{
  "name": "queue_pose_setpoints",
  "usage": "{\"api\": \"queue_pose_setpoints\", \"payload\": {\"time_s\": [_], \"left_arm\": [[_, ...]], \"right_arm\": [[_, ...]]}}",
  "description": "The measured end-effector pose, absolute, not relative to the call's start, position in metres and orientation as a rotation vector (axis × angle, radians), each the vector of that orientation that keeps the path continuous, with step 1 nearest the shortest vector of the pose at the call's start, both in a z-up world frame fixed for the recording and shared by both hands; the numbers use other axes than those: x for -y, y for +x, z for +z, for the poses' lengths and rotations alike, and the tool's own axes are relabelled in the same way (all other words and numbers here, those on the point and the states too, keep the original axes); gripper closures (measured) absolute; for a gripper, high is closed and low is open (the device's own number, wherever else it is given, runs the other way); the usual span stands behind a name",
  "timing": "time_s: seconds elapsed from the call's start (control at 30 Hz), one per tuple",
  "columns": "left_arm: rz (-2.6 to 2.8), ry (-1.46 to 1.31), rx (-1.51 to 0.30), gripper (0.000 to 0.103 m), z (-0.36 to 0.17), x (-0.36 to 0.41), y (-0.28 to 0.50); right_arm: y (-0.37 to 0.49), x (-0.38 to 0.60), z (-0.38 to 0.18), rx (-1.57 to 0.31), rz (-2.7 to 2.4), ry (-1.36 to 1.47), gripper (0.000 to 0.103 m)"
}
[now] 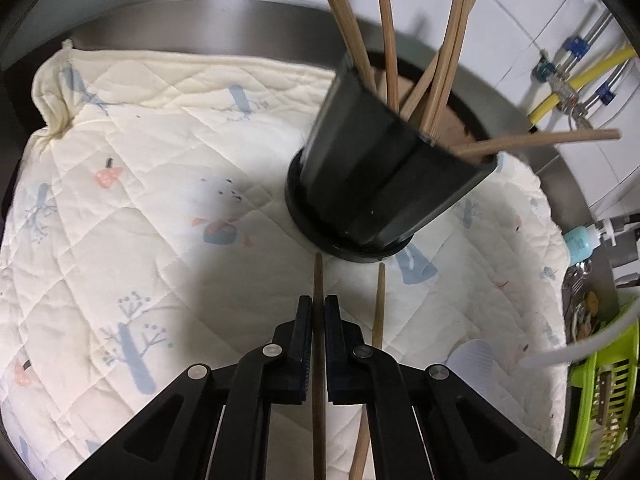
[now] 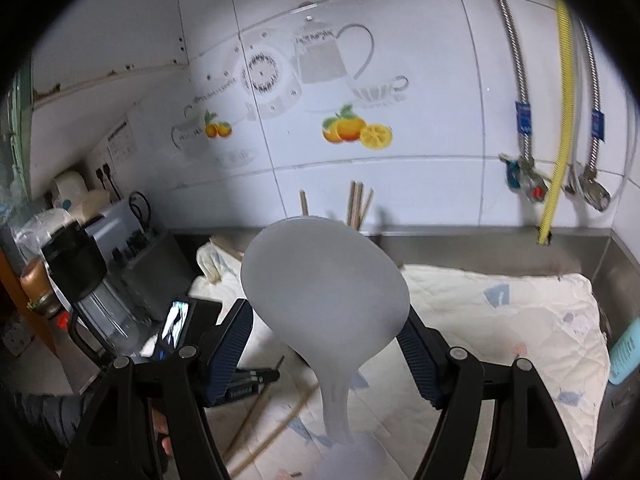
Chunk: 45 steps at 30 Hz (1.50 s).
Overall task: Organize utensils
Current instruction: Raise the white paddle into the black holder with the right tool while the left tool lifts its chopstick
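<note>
My left gripper (image 1: 318,308) is shut on a wooden chopstick (image 1: 318,280) that points toward the black utensil holder (image 1: 380,180). The holder stands tilted on the quilted mat (image 1: 140,200) and holds several wooden chopsticks (image 1: 444,80). Another chopstick (image 1: 378,308) lies on the mat just right of my fingers. In the right wrist view, a translucent white spoon (image 2: 324,280) stands close before the camera between my wide-apart fingers. My right gripper (image 2: 324,332) is open around it; whether the pads touch it cannot be told. Chopstick tips (image 2: 358,204) show behind the spoon.
The mat (image 2: 500,312) lies in a steel sink basin (image 1: 568,184). A green basket (image 1: 600,380) and a blue bottle (image 1: 580,244) sit at the right. Pipes and a yellow hose (image 2: 560,120) run down the tiled wall. A blender jar (image 2: 80,280) and loose chopsticks (image 2: 256,412) are at the left.
</note>
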State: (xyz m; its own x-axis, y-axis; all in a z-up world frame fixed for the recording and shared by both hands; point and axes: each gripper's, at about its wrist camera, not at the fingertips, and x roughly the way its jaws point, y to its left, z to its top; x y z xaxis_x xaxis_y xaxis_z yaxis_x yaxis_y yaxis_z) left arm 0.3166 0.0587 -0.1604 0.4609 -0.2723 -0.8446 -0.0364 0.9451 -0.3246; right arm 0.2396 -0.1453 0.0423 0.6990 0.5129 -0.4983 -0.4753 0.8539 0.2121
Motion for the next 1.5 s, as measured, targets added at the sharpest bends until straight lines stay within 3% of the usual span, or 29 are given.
{"api": "queue_pose_setpoints", "payload": {"time_s": [0.47,0.87,1.1,1.27,1.5], "left_arm": [[-0.213,-0.344,-0.880,0.098,-0.057,-0.102,0.275],[-0.242,-0.311,-0.636,0.098,0.056,-0.107,0.275],[-0.260,-0.300,-0.533,0.098,0.105,-0.113,0.289],[-0.237,-0.259,-0.482,0.098,0.122,-0.109,0.298],[-0.207,-0.237,-0.514,0.098,0.106,-0.104,0.318]], "right_arm": [[0.293,0.113,0.076,-0.480,0.587,0.134,0.023],[0.328,0.101,0.060,-0.450,0.479,0.141,0.023],[0.340,0.093,0.037,-0.527,0.454,0.089,0.023],[0.347,0.090,0.020,-0.596,0.459,0.086,0.023],[0.352,0.088,0.014,-0.634,0.444,0.057,0.023]]}}
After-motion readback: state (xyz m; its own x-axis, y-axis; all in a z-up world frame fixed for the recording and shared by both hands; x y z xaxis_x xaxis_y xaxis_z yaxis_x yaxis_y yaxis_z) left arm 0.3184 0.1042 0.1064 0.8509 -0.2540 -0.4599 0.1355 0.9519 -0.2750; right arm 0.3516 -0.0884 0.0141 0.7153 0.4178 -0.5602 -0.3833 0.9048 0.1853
